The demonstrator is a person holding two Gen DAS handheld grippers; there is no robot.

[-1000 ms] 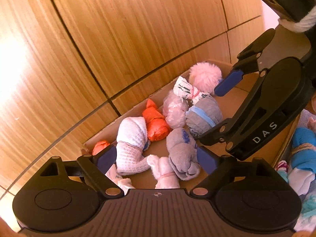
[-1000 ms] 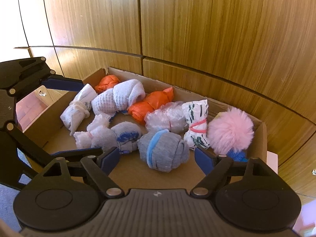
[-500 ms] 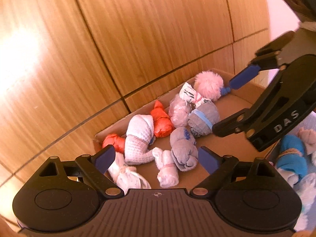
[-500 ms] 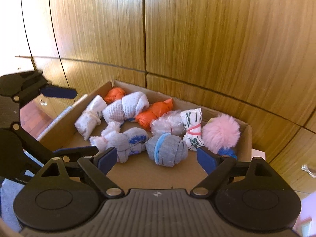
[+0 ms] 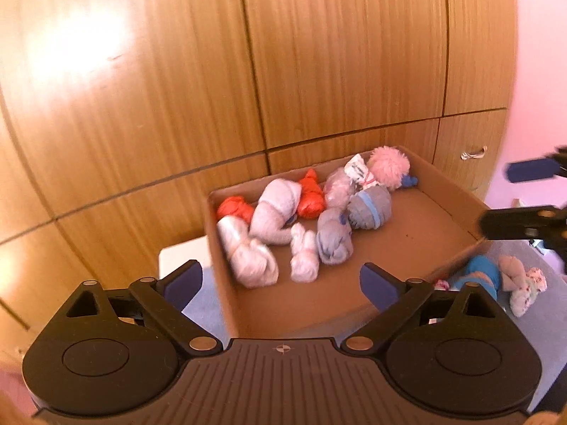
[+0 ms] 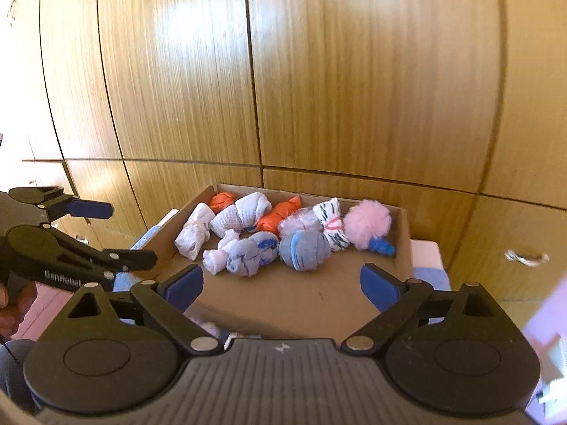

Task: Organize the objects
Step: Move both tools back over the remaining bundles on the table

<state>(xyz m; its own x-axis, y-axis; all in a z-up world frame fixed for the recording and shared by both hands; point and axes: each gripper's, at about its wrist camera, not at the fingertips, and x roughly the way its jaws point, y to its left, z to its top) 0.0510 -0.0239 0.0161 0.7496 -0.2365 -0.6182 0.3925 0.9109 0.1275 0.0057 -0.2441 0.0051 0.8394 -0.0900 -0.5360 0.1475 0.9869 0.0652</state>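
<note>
Now the rolled socks [image 6: 262,237] sit packed along the far wall of the box [image 6: 404,237], a pink pom-pom [image 6: 366,223] at the 2 o'clock corner; the near half of the box floor is bare. More bundles [image 5: 496,279] lie outside on the floor, at 3 o'clock from the box in my left view. My left tongs [image 5: 280,283] and right tongs [image 6: 281,283] are both opening, nothing between them. As I see it, the next job is fetching a loose bundle. I'd keep the tongs wide, come down over one roll's middle, squeeze across its thickest part so it stays wound, then fill the bare near half of the box.
</note>
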